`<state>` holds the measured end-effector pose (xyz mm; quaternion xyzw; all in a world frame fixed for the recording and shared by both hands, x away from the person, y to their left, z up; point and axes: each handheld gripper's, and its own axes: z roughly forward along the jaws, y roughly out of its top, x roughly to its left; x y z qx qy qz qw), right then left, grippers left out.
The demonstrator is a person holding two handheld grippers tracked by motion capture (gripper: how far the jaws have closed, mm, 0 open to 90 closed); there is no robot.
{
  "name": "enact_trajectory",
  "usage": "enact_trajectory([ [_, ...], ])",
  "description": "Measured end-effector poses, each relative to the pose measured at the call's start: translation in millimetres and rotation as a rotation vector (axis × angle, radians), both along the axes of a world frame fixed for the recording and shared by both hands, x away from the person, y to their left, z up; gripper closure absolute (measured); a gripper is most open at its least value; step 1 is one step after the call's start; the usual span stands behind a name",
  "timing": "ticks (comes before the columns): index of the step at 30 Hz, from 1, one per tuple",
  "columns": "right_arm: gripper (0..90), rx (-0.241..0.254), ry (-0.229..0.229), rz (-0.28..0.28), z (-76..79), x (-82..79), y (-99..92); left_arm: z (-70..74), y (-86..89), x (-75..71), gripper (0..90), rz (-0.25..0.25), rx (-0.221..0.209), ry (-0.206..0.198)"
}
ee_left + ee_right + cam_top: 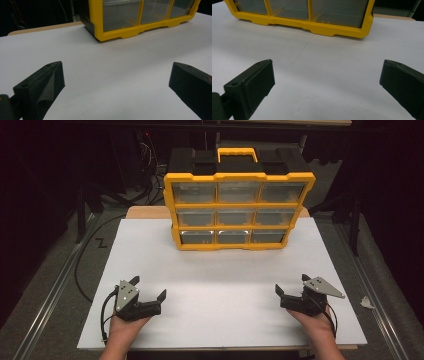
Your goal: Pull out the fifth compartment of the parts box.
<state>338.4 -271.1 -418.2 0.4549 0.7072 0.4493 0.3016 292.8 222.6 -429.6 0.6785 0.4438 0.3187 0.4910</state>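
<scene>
A yellow and black organizer case [239,202] stands upright at the far middle of the white table [220,280], its clear drawers facing me in three rows of three, all closed. Its lower drawers also appear in the left gripper view [140,17] and the right gripper view [312,15]. My left gripper [148,287] rests near the front left of the table, held in a hand, open with nothing between its fingers. My right gripper [291,284] sits near the front right, likewise open and holding nothing. Both lie well short of the case.
The white board lies on a wooden tabletop [145,212] that shows at the back left. Cables [85,270] trail over the grey floor at the left. A small white scrap [366,302] lies on the floor to the right. Dark surroundings ring the table.
</scene>
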Motion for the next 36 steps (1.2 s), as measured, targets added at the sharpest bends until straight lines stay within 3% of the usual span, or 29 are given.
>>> enact_trajectory([
  [19, 1.0, -0.027, -0.023, 0.001, -0.5, 1.3, 5.5, -1.3, -2.4, 3.1, 0.5, -0.015, 0.000, -0.004],
  [28, 1.0, -0.039, -0.029, -0.011, -4.8, 18.0, 14.6, -1.1, -3.2, 4.5, 0.1, -0.018, -0.004, -0.012],
  [36, 1.0, -0.078, -0.016, -0.013, -8.8, 37.3, 24.7, -1.5, -4.7, 5.1, 0.2, -0.018, -0.002, -0.011],
])
